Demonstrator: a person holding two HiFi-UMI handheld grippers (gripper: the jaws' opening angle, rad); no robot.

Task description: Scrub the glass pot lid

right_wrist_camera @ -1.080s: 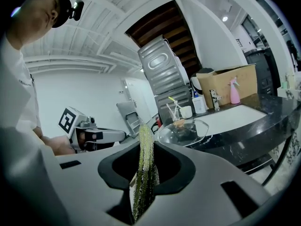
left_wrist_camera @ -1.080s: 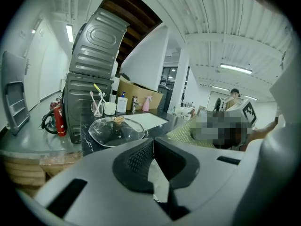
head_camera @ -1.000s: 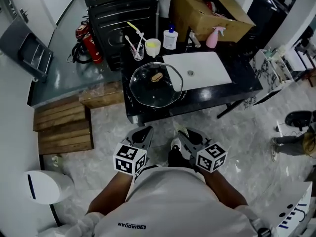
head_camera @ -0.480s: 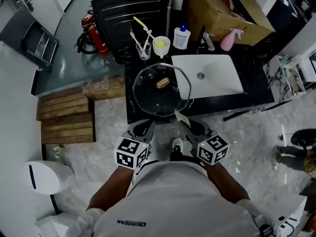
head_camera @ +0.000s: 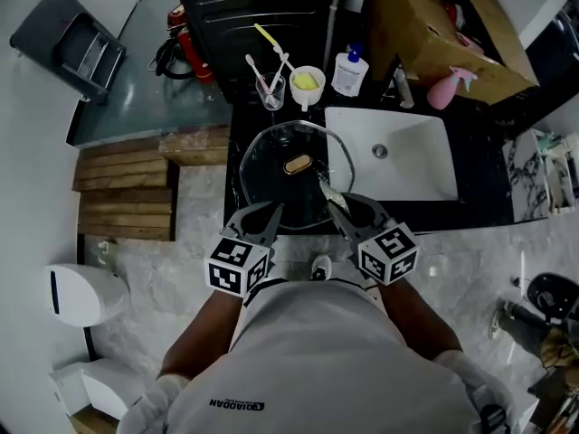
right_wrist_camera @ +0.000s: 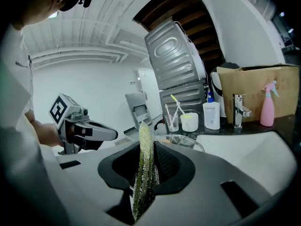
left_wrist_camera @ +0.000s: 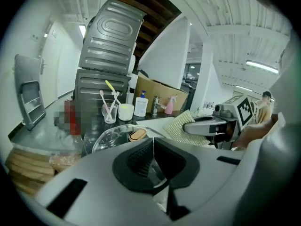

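Right tool [head_camera: 336,211] clamps scrub pad [right_wrist_camera: 145,160] upright, edge leading toward lid [head_camera: 271,181] at 12 o'clock on surface. Left tool [head_camera: 271,215] closed, empty, likely to steady rim.

A white sink [head_camera: 398,172] fills the right half of the black worktop [head_camera: 479,183]. Along the back edge, left to right, stand a glass of toothbrushes [head_camera: 270,89], a white cup [head_camera: 308,84], a blue-capped white bottle [head_camera: 350,72], a tap [head_camera: 401,87] and a pink spray bottle [head_camera: 450,87]. A cardboard box [head_camera: 443,25] sits behind the back right corner. Wooden pallets [head_camera: 127,188] lie on the floor off the left edge.
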